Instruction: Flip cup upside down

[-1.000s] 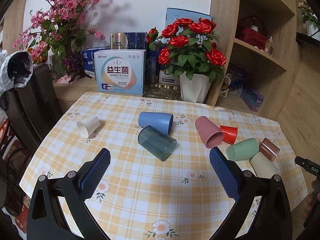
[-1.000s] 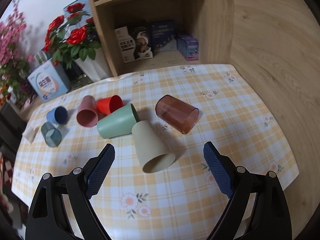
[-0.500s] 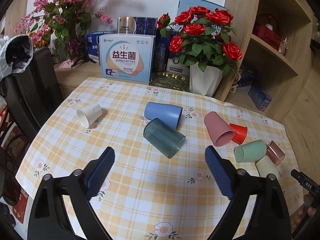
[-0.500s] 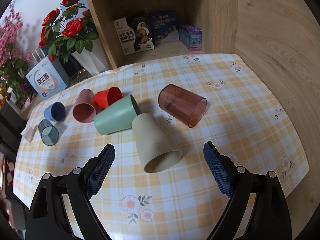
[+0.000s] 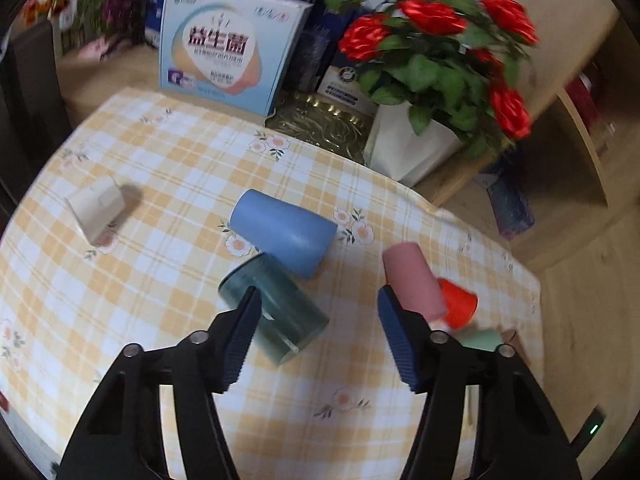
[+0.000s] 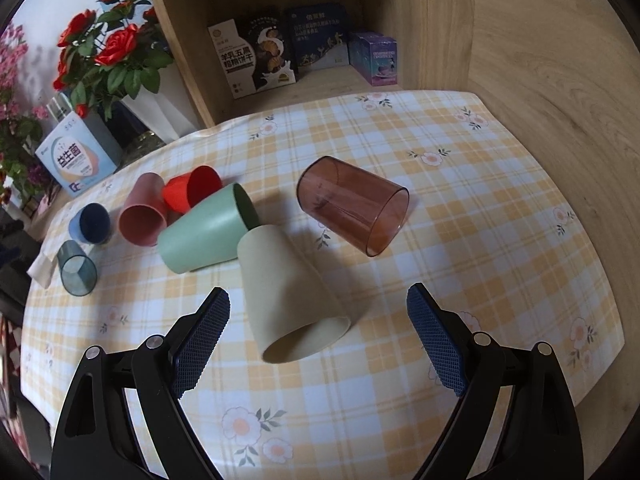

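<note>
Several cups lie on their sides on a yellow checked tablecloth [image 5: 168, 168]. In the left wrist view my left gripper [image 5: 318, 308] is open, its left finger over the clear teal cup [image 5: 280, 312]; the blue cup [image 5: 284, 232] lies just beyond, the pink cup [image 5: 412, 276] and red cup [image 5: 460, 306] to the right, a white cup [image 5: 96, 206] far left. In the right wrist view my right gripper [image 6: 318, 312] is open and empty around the beige cup [image 6: 288, 292], without touching it. The green cup [image 6: 204, 232] and clear brown cup [image 6: 352, 204] lie beyond it.
A pot of red roses [image 5: 432, 80] and a light-blue box [image 5: 224, 48] stand at the table's back edge. A wooden shelf unit [image 6: 304, 40] with boxes stands behind the table. The table's right edge [image 6: 592, 220] runs beside the wood floor.
My left gripper has moved forward and down toward the teal cup, with motion blur. My right gripper has moved closer to the beige cup. No cup has moved.
</note>
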Available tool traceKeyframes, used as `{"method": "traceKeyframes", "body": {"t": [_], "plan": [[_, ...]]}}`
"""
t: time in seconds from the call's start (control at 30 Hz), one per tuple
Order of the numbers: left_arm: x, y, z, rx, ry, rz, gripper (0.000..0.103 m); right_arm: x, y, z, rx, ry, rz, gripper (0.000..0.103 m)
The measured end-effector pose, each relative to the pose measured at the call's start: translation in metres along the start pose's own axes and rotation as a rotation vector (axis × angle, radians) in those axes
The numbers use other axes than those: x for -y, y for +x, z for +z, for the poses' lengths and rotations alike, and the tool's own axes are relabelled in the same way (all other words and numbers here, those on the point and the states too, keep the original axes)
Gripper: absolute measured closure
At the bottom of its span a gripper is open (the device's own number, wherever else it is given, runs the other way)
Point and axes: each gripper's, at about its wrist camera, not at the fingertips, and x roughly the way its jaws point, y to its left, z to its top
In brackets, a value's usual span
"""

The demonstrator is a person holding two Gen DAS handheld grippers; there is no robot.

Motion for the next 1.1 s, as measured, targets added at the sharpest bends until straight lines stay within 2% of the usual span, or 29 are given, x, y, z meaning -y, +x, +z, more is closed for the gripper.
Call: {"method": "traceKeyframes", "body": {"t": [0.23,0.3,0.43,0.53,0.57,0.73,0.97,1.1], "plan": [[-0.019,0.068,0.043,-0.17,-0.161,-0.012,0.049,-0.002,0.012,0.002,-0.024,-0.005,-0.008,0.016],[-0.027,0.081,0.048,-0.197,-0.203,0.01,0.049,-0.002,0.015,0.003,-0.031,-0.007,-0.012,0.016],[-0.034,0.098,0.06,-0.214,-0.22,0.046,0.049,-0.001,0.018,0.003,-0.036,-0.013,-0.022,0.016],[-0.037,0.111,0.067,-0.252,-0.248,0.045,0.045,0.0,0.022,0.004,-0.044,-0.012,-0.027,0.016],[-0.038,0.116,0.069,-0.257,-0.261,0.049,0.039,0.001,0.024,0.005,-0.047,-0.011,-0.029,0.016],[-0.03,0.135,0.073,-0.273,-0.245,0.076,0.029,0.0,0.031,0.007,-0.06,-0.014,-0.029,0.016],[0.001,0.166,0.068,-0.306,-0.134,0.102,0.027,0.001,0.035,0.008,-0.073,-0.011,-0.037,0.016],[0.004,0.184,0.074,-0.308,-0.168,0.122,0.026,0.002,0.036,0.008,-0.076,-0.007,-0.044,0.016]]}}
